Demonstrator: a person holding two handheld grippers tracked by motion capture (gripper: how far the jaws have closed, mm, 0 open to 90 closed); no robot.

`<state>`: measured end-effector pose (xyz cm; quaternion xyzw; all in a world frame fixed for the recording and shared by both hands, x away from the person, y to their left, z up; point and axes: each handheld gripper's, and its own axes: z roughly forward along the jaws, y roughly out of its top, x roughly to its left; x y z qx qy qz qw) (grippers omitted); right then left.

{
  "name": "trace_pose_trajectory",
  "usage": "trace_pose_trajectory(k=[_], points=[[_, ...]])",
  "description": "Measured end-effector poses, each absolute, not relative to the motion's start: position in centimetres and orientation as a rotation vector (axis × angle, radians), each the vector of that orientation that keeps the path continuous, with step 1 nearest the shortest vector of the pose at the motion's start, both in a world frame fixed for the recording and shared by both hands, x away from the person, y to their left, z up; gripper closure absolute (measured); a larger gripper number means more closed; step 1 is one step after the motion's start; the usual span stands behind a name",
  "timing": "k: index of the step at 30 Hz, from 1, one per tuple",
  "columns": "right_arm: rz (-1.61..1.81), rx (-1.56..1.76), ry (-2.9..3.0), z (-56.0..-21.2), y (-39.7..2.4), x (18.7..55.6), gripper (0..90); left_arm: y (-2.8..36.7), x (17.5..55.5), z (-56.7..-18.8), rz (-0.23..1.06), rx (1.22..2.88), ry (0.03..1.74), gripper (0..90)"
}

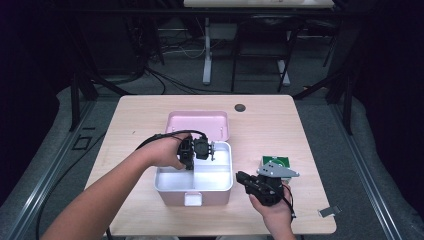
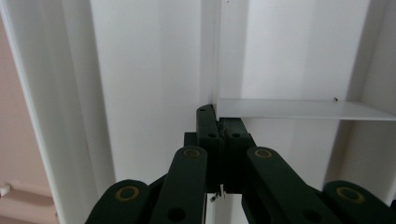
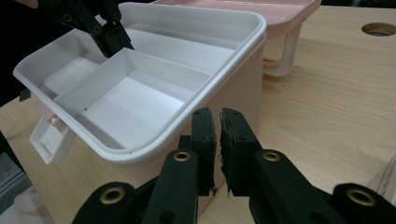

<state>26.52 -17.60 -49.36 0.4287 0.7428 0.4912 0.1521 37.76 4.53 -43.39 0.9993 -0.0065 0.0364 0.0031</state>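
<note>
A pink box (image 1: pixel 172 196) stands open on the table, its lid (image 1: pixel 197 125) folded back. Inside sits a white tray (image 1: pixel 220 177) split by thin dividers (image 3: pixel 93 79). My left gripper (image 1: pixel 191 167) reaches down into the tray and is shut on the divider (image 2: pixel 289 109) where the walls meet; from the right gripper view its black jaws pinch that junction at the tray's far corner. My right gripper (image 1: pixel 239 176) hovers just outside the box's right front corner, pointing at its side wall (image 3: pixel 238 79). This right gripper (image 3: pixel 218 114) is shut with nothing between its jaws.
A small green and white box (image 1: pixel 276 162) lies right of the pink box, partly under the right gripper's grey plate. A metal clip (image 1: pixel 328 211) rests near the table's right front corner. A round cable hole (image 1: pixel 240 107) sits at the back of the table.
</note>
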Motion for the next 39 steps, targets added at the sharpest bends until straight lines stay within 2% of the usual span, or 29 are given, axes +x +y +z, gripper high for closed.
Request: trace_pose_trajectory(k=[9,28,39], points=[[1.419,1.252,2.113,-49.5,-18.1,26.5,83.8,5.1,37.6,-42.3,0.138,3.103,-0.023,89.1],[1.412,1.266,2.109,-49.6,-18.4,26.4,83.8,7.1,37.8,-39.3,0.151,3.048,0.184,89.1],[1.415,1.278,2.107,-49.8,-18.4,26.9,83.8,8.7,38.0,-38.8,0.149,3.061,0.215,89.1]])
